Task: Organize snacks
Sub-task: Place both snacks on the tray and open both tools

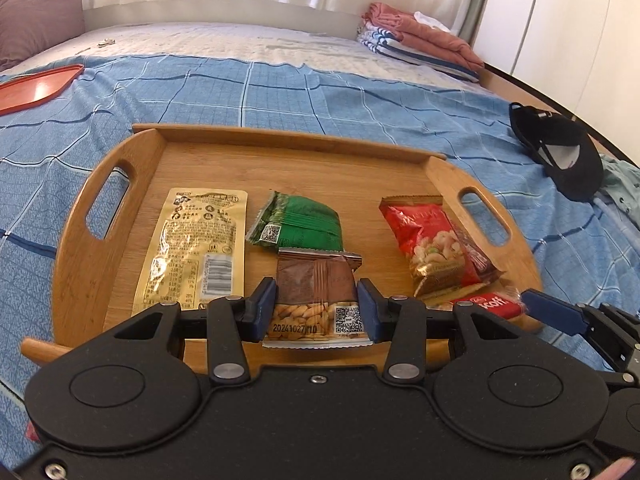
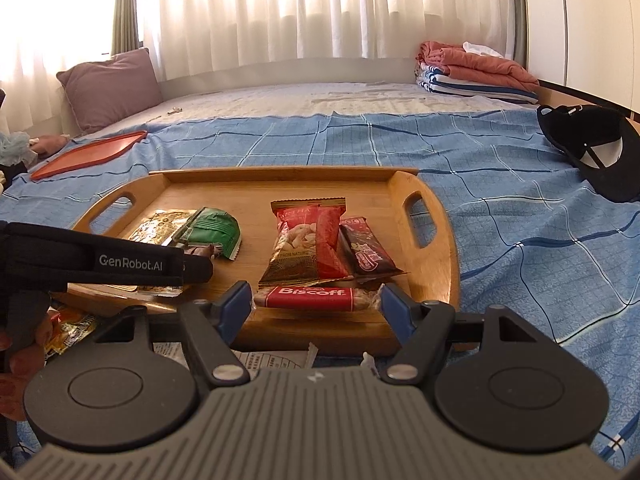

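Here's the wooden tray (image 1: pixel 100 248) sitting on the bed's blue checked sheet (image 1: pixel 280 92), handles cut out at both short ends, and it's filling up. On its floor, from the left wrist view: a gold packet (image 1: pixel 192 248) lying flat with its long axis running from the near edge toward the far rim, a crumpled green packet (image 1: pixel 304 224) just beside it, and a red nut bag (image 1: pixel 428 236) over by the right handle, tilted, top seam toward the far rim. The right wrist view shows a dark brown bar (image 2: pixel 368 252) tucked against that red bag.

The left claw (image 1: pixel 316 306) is partly closed, pads pressing both sides of a brown peanut packet (image 1: pixel 320 292), long axis pointing straight ahead over the tray's near edge, its clear end nearest the camera.

The right claw (image 2: pixel 316 306) stands wider, pads at either end of a red Biscoff biscuit (image 2: pixel 316 296) that lies crosswise, long axis left to right, at the tray's near edge. Whether it rests on the wood, I cannot tell.

An orange tray (image 2: pixel 88 152) lies well apart, far left.
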### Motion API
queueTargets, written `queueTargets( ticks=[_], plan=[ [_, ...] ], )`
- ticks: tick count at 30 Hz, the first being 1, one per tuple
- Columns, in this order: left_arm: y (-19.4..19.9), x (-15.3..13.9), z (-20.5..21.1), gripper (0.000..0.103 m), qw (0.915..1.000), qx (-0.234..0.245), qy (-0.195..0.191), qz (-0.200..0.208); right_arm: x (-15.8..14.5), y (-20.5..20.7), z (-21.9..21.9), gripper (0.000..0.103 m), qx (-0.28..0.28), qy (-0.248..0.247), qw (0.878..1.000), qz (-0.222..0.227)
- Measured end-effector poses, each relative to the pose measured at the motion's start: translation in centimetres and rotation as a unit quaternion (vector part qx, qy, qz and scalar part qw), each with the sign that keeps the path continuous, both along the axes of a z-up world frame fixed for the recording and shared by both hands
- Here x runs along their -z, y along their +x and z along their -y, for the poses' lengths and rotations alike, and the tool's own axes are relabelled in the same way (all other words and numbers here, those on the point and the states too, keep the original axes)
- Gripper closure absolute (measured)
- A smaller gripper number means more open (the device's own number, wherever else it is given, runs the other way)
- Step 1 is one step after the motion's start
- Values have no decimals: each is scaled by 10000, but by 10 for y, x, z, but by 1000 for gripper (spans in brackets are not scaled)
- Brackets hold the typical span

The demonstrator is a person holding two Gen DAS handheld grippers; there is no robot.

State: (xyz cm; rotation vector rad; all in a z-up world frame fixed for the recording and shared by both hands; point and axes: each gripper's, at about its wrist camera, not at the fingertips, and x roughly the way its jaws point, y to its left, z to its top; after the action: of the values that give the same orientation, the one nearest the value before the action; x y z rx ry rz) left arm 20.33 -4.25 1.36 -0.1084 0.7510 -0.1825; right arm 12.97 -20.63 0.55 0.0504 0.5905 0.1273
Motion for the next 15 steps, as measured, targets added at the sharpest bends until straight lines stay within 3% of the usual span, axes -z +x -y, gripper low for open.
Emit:
queueTargets(
  ticks=[15],
  plan=[
    [8,6,7,60,9995,-52,264,169,8,13,5,30,26,14,9999,-124]
  ],
)
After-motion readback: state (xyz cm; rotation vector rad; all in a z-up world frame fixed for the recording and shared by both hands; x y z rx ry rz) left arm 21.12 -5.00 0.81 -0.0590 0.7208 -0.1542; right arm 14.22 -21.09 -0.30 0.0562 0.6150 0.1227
